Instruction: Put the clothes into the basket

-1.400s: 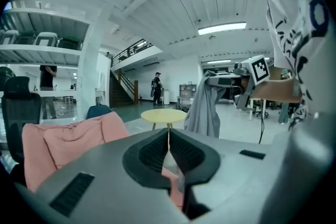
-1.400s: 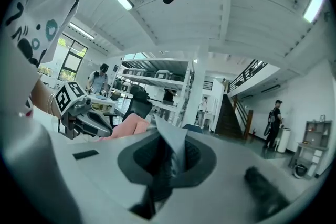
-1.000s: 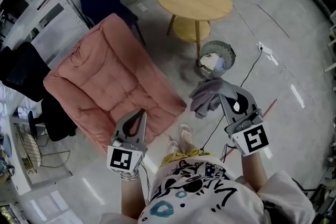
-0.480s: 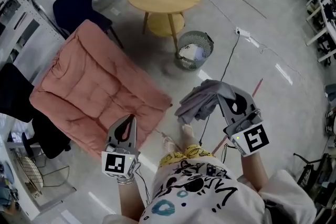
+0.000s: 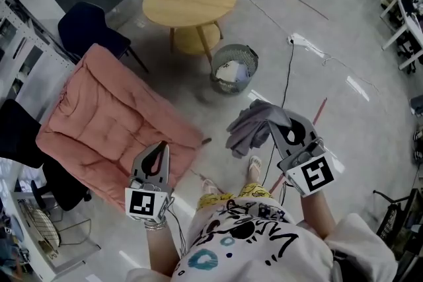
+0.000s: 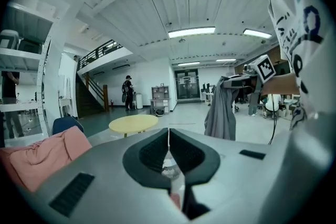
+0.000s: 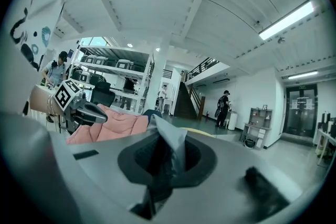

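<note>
Wide grey floor (image 5: 370,43) in an open hall, with a round table (image 5: 188,0) up top and a pink cushion (image 5: 106,119) sprawled off to the left. Just below the table stands the wire basket (image 5: 221,82), something pale already lying in it.

The garment (image 5: 254,125), a grey piece, hangs off the right gripper (image 5: 281,131). Its jaws are pinched tight on a fold of cloth, and the right gripper view shows fabric bunched between the pads. The bundle is held in the air, apart from the basket and on the near side of it.

The left gripper (image 5: 158,152) has its jaws pressed together on nothing, out over the cushion's edge.

This looks like the carry. To do it well, bring the cloth squarely above the basket mouth before lowering, high enough that the dangling hem clears the rim and doesn't drape outside. Let go only once most of it has sunk inside. Mind the cable (image 5: 289,72) running across the floor just beside the basket. The free left gripper could tuck in any trailing sleeve.
</note>
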Demonstrator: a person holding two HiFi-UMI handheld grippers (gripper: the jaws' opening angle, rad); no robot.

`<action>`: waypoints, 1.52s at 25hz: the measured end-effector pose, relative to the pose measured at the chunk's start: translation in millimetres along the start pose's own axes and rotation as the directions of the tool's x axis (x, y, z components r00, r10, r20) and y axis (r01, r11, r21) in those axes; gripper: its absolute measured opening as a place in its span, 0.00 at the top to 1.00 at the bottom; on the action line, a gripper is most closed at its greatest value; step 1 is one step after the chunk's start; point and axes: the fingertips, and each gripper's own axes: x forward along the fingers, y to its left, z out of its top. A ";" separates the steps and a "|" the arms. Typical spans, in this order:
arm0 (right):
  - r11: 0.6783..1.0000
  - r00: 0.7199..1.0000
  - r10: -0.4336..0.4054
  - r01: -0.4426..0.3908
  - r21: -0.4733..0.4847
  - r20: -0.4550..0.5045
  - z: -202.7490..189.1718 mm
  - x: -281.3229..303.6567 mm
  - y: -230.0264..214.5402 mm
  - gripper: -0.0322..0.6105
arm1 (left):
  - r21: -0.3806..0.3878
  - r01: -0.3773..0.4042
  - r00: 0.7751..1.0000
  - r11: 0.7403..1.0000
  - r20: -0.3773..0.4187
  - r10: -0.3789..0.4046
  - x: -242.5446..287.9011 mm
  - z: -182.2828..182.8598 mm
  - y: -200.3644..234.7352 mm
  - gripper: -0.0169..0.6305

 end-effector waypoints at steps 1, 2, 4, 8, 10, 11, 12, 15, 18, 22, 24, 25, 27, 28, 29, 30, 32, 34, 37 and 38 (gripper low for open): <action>1.000 1.000 0.001 -0.001 0.004 0.013 2.3 -1.3 -8.8 0.89 | 0.002 -0.007 1.000 1.000 0.003 0.007 7.2 5.3 -4.0 0.95; 1.000 1.000 0.002 -0.002 0.006 0.023 3.7 -3.3 -18.2 0.89 | 0.004 -0.011 1.000 1.000 0.006 0.011 14.7 10.9 -8.5 0.95; 1.000 0.999 0.006 -0.006 0.004 0.034 3.3 -8.3 -36.9 0.89 | 0.014 -0.012 1.000 1.000 0.008 0.012 30.8 20.6 -18.9 0.95; 0.999 0.999 0.033 -0.032 -0.019 0.041 -4.6 -15.6 -70.3 0.89 | 0.023 -0.017 1.000 1.000 0.014 0.017 64.3 37.3 -40.7 0.95; 0.998 0.998 0.047 -0.046 -0.031 0.047 -9.0 -19.1 -87.5 0.89 | 0.025 -0.018 1.000 1.000 0.012 0.018 82.7 43.1 -53.2 0.95; 0.998 0.997 0.052 -0.050 -0.031 0.050 -11.6 -21.3 -96.0 0.89 | 0.027 -0.017 1.000 0.999 0.007 0.016 92.0 45.1 -60.0 0.95; 0.998 0.997 0.055 -0.054 -0.030 0.054 -14.5 -24.0 -104.3 0.89 | 0.030 -0.014 1.000 0.999 0.003 0.014 101.1 46.8 -67.2 0.95; 0.998 0.996 0.065 -0.064 -0.023 0.061 -24.6 -32.8 -128.8 0.89 | 0.035 -0.012 1.000 0.999 0.001 0.012 127.3 54.2 -88.7 0.95; 0.997 0.996 0.075 -0.074 -0.016 0.058 -36.0 -42.3 -149.7 0.89 | 0.032 -0.013 1.000 0.999 0.007 0.013 149.3 60.8 -110.1 0.95; 0.997 0.997 0.074 -0.074 -0.017 0.025 -52.3 -53.9 -174.0 0.89 | 0.039 0.016 1.000 0.999 -0.012 -0.016 171.1 64.2 -138.0 0.95; 0.998 0.998 0.059 -0.059 -0.005 0.025 -56.9 -57.2 -185.0 0.89 | 0.049 0.040 0.999 0.998 -0.032 -0.038 179.5 64.9 -146.8 0.95; 0.999 0.998 0.050 -0.050 0.001 0.025 -60.0 -58.6 -190.1 0.89 | 0.054 0.046 0.998 0.997 -0.040 -0.044 183.7 65.2 -148.6 0.95; 1.000 0.999 0.030 -0.030 0.008 0.017 -68.2 -59.7 -201.6 0.89 | 0.058 0.047 0.998 0.997 -0.048 -0.044 194.9 66.0 -148.2 0.95; 1.000 1.000 0.019 -0.019 0.013 0.014 -72.6 -59.2 -208.0 0.89 | 0.059 0.047 0.998 0.997 -0.050 -0.045 202.0 66.6 -147.6 0.95; 1.000 1.000 0.006 -0.006 0.020 0.011 -76.6 -58.5 -214.5 0.89 | 0.060 0.051 0.998 0.997 -0.051 -0.048 209.8 67.4 -147.6 0.95; 1.000 1.000 -0.006 0.006 0.030 0.009 -80.2 -57.8 -220.8 0.89 | 0.064 0.058 0.997 0.996 -0.052 -0.055 218.0 68.2 -148.3 0.95; 0.999 1.000 -0.024 0.024 0.049 0.004 -86.0 -57.1 -232.6 0.89 | 0.074 0.074 0.996 0.994 -0.053 -0.071 235.0 70.2 -150.0 0.95; 0.998 0.999 -0.032 0.032 0.056 -0.001 -89.7 -55.1 -244.5 0.89 | 0.080 0.086 0.995 0.993 -0.050 -0.082 253.7 73.7 -149.7 0.95; 0.998 0.999 -0.043 0.044 0.048 -0.011 -92.0 -46.2 -263.0 0.89 | 0.082 0.107 0.994 0.991 -0.045 -0.103 282.1 81.7 -147.9 0.95; 0.998 0.999 -0.046 0.047 0.045 -0.017 -92.8 -41.9 -269.3 0.89 | 0.083 0.116 0.993 0.990 -0.044 -0.113 291.1 84.7 -147.3 0.95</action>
